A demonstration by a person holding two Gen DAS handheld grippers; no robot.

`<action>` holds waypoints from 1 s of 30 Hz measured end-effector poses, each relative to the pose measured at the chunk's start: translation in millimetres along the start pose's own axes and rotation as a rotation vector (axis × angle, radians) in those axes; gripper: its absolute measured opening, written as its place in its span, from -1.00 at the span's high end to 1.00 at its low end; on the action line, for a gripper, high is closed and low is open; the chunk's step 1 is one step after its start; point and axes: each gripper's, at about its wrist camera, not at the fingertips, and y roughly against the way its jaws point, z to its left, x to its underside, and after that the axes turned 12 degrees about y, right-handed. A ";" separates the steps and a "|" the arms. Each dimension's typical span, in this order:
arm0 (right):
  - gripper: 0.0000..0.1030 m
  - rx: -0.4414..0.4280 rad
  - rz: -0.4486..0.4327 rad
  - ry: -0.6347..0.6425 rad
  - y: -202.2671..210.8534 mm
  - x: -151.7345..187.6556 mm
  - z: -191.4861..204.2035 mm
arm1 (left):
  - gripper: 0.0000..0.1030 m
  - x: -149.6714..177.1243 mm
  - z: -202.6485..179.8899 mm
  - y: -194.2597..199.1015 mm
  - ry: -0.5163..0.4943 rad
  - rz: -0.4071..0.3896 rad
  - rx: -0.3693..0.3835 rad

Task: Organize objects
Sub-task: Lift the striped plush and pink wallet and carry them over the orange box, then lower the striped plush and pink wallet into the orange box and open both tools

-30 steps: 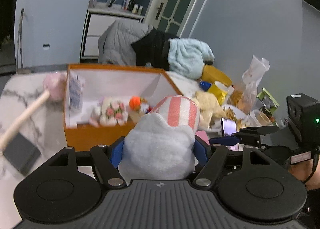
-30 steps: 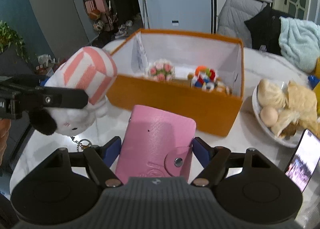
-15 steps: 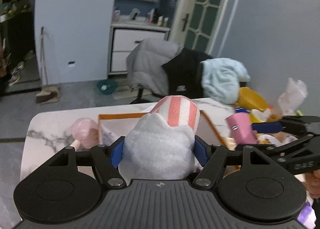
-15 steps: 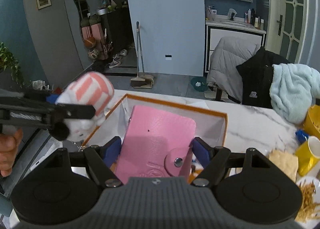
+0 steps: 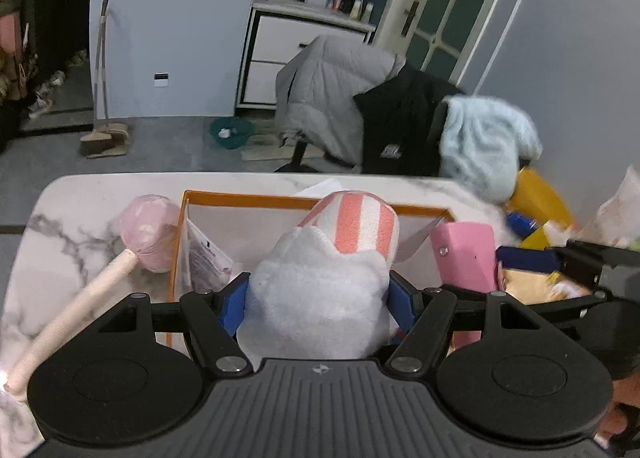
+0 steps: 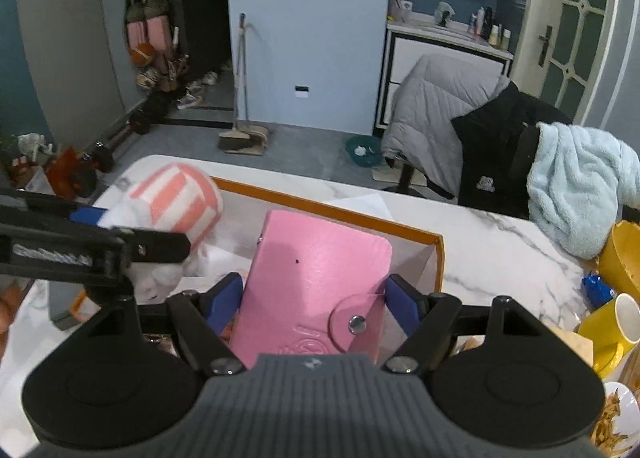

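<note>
1. My left gripper [image 5: 318, 300] has its jaws clamped on the plush toy [image 5: 320, 298]; my right gripper [image 6: 314, 298] pinches the pink wallet [image 6: 312, 286].
2. I hold both above the orange box [image 5: 280, 202] on the worktop [image 5: 80, 218], ready to drop in.

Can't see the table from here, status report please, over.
Left gripper shut on plush toy. Right gripper shut on pink wallet. Both above orange box. Nothing blocking.
</note>
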 end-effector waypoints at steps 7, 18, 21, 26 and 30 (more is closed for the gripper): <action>-0.53 0.032 0.045 0.012 -32.0 7.3 -0.8 | -0.59 11.5 1.7 -26.0 -0.075 0.071 -0.159; -0.53 0.080 0.075 0.062 -67.7 15.6 -1.1 | -0.61 24.5 1.7 -53.9 -0.176 0.143 -0.284; -0.53 0.094 0.094 0.066 -72.5 18.3 -0.9 | -0.62 26.8 0.3 -56.6 -0.187 0.138 -0.293; -0.54 0.117 0.095 0.085 -76.0 18.9 -1.2 | -0.66 26.4 -1.7 -57.9 -0.197 0.137 -0.298; -0.55 0.180 0.078 0.112 -78.4 19.2 0.0 | -0.71 28.5 -3.5 -60.3 -0.216 0.145 -0.305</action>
